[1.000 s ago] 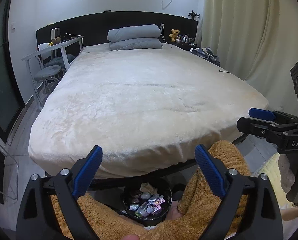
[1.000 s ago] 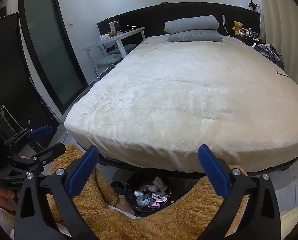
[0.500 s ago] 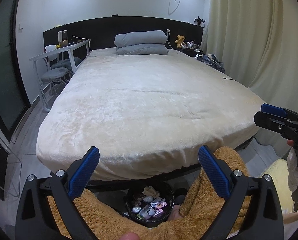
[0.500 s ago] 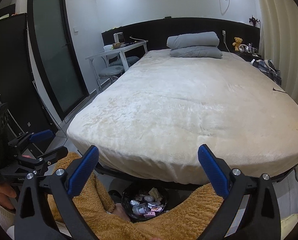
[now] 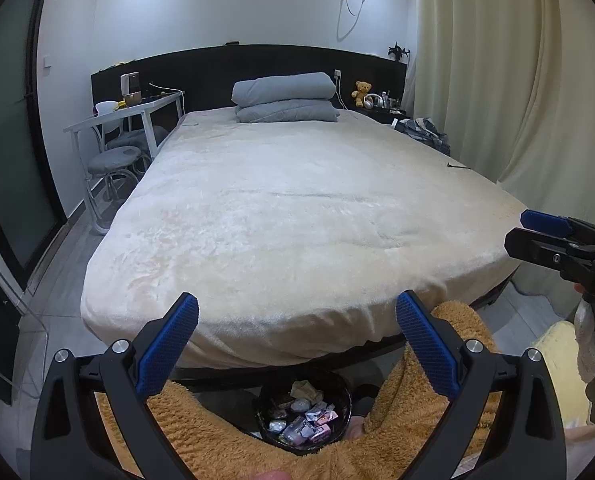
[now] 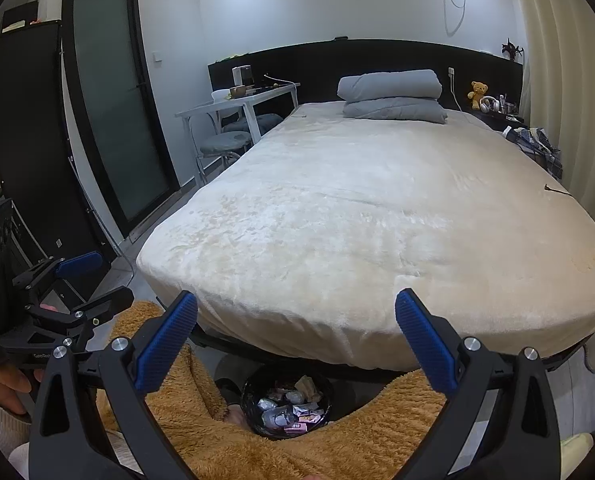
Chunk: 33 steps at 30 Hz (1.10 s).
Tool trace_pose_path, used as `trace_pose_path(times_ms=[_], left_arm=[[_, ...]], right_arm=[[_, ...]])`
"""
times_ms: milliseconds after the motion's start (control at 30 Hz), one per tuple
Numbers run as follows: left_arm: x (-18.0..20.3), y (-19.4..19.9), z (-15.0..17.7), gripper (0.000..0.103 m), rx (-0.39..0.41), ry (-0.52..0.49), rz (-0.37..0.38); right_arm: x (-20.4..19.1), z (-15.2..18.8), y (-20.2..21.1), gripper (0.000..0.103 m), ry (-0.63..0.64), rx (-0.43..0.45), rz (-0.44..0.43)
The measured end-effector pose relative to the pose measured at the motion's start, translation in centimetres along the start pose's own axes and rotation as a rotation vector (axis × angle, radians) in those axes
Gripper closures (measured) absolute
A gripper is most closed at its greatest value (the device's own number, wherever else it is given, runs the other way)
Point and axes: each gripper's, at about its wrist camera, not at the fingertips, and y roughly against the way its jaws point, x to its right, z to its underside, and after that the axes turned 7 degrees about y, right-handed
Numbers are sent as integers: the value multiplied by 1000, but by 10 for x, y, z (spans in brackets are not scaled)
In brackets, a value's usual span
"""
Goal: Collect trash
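Both grippers held up at the foot of the bed [image 5: 297, 208], facing its length. Left gripper [image 5: 297, 332]: blue pads spread wide apart, nothing btwn them. Right gripper [image 6: 296, 330]: same, pads wide apart, empty. Each gripper also shows at the edge of the other's view, left one at far left w/ a hand under it, right one at far right.

Trash bin [image 5: 342, 396], black & round, sits on the floor just below the bed's foot edge, btwn the person's legs in fuzzy tan trousers [image 5: 409, 412]. Trash [image 5: 303, 414] is inside it: crumpled wrappers, foil bits, a tan wad near the far rim. Same bin [image 6: 253, 392] low centre in the right wrist view.

Bed top is a cream plush cover; two folded grey pillows [image 5: 285, 98] stacked at the headboard end. A small dark item [image 5: 457, 166] lies near the bed's right edge, too small to tell what. White table [image 5: 135, 114] w/ stools stands left of the bed, a teddy bear [image 5: 361, 90] on the nightstand right, curtains [image 5: 497, 72] beyond.
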Motion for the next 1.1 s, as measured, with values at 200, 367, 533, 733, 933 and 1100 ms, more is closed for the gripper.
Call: trace_pose_path(times_ms=[200,367,533,733,933,1100], left_arm=[[-3,3,-1,6,-1,4,-6],[-2,5,-1,6,0,0,-7],[-1,4,-1,6,-1,2,-9],[1,6,-2,6,0,2,-5],[1,6,-3,6,1,2,-1],[2,7,-3,6,1,-1,-6]], right_arm=[[0,0,0,5,0,0,-2],[-1,-1,1,5,0,1,0],[-2,-1,2,5,-4,0,-1],[-6,-2,9,5,-9,1,2],[-8,-2,12,5,-16,0,4],[-10,-2,11,5,-16,-8,0]])
